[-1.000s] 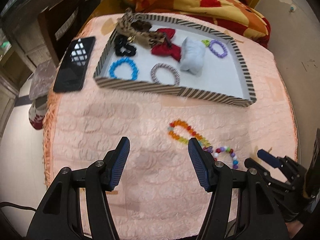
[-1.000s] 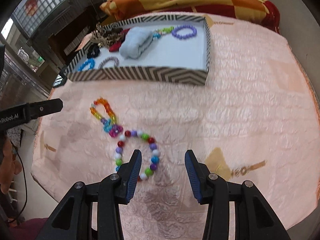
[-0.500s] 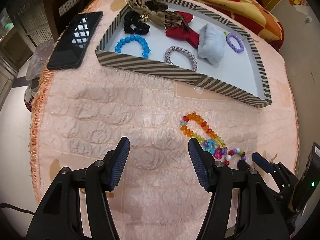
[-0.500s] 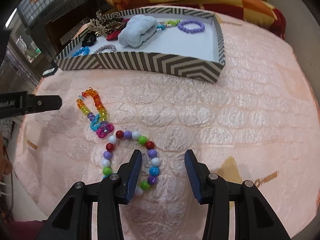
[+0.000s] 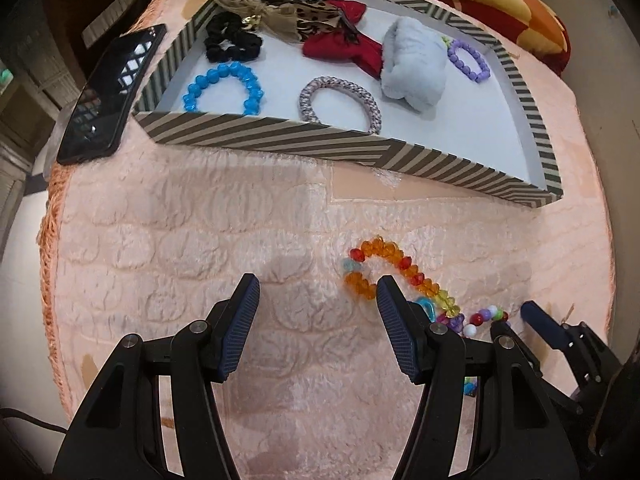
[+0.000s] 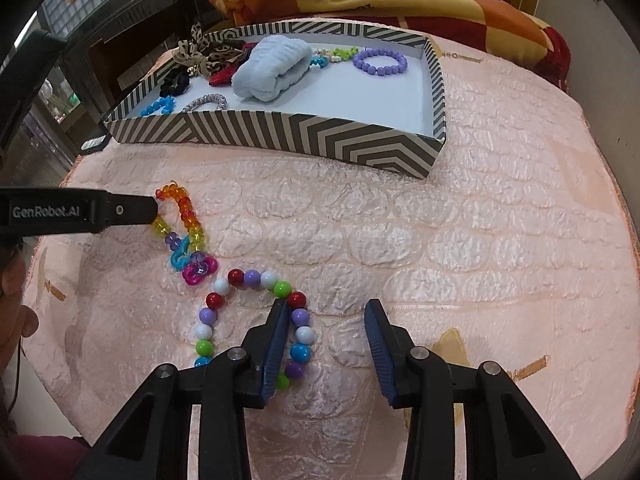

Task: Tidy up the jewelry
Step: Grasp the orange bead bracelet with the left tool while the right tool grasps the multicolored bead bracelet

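Peach quilted cloth [image 6: 460, 240] covers a round table, with a red and yellow blanket [image 6: 400, 0] bunched behind it. Toward the back sits a shallow tray [image 6: 280, 136] with grey-and-white striped walls and a pale floor. Inside lie a rolled light-blue cloth [image 6: 272, 66], a leopard-print bow [image 5: 260, 4], a red bow [image 5: 348, 40], a black scrunchie [image 5: 230, 42], a blue bead bracelet [image 5: 224, 88], a braided grey hair tie [image 5: 340, 98] and a purple bead bracelet [image 6: 380, 62]. A dark phone [image 5: 110, 92] rests on the cloth just beside the tray's left wall.

Two bracelets lie on the cloth in front of the tray, touching end to end. The left gripper [image 5: 316, 320], jaws spread wide and holding nothing, hangs low over the cloth with one fingertip against the orange end of the rainbow crystal bracelet [image 6: 186, 216]; its side reads "GenRobot.AI" in the right wrist view. The right gripper [image 6: 326, 340] is closing, its jaws apart, with one side of the round-bead bracelet [image 6: 248, 312] between them, beads beside the left pad, the right pad clear.
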The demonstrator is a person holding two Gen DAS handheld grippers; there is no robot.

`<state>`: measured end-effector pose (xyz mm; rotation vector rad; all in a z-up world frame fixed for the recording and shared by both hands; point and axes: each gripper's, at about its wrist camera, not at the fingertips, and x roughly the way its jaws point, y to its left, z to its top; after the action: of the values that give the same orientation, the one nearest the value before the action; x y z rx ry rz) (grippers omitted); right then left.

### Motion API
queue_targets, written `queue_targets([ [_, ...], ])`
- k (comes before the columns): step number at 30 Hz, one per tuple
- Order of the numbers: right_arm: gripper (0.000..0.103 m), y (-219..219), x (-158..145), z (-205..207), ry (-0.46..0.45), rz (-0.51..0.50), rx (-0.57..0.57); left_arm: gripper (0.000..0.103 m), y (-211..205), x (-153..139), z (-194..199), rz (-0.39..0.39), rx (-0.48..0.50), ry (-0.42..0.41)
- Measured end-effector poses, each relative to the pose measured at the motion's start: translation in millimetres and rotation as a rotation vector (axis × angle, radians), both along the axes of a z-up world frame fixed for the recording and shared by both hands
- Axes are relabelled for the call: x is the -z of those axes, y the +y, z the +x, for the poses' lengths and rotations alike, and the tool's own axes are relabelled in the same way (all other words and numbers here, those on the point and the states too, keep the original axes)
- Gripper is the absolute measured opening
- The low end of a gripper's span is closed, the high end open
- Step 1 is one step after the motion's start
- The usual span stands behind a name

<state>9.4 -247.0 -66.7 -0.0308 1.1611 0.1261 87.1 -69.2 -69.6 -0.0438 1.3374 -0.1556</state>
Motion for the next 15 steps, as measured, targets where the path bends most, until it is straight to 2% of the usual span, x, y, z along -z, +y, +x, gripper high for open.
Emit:
queue_targets([
  [1,0.027,0.4,0.0,-0.2,-0.002,-0.002,-0.002,0.060,-2.0,0.7,0.7,0.010,0.009,-0.001],
  [3,0.019,1.8,-0.1,0.6,-0.001,-0.007,-0.008,0.048,-4.1,2.7,0.7,0.007,0.020,-0.008],
  [4,0.013,2.3,-0.3,0.8,0.001,-0.005,-0.012,0.038,-3.9,2.9,0.8,-0.010,0.023,-0.013],
  [5,0.011,2.9,-0.5,1.0,0.003,-0.003,-0.017,0.026,-5.1,2.5,1.2,-0.029,0.033,-0.019],
  [7,0.009,4.8,-1.1,1.0,0.008,0.002,-0.030,0.009,-7.5,0.5,1.1,-0.037,0.058,-0.025],
  [12,0.009,0.4,-14.8,-1.1,-0.008,0.047,-0.030,0.007,-5.3,-3.8,2.1,-0.077,0.080,-0.013],
  [15,0.009,-6.2,-25.8,-1.4,-0.024,0.070,-0.021,0.007,0.2,-15.5,0.7,-0.093,0.093,-0.040],
])
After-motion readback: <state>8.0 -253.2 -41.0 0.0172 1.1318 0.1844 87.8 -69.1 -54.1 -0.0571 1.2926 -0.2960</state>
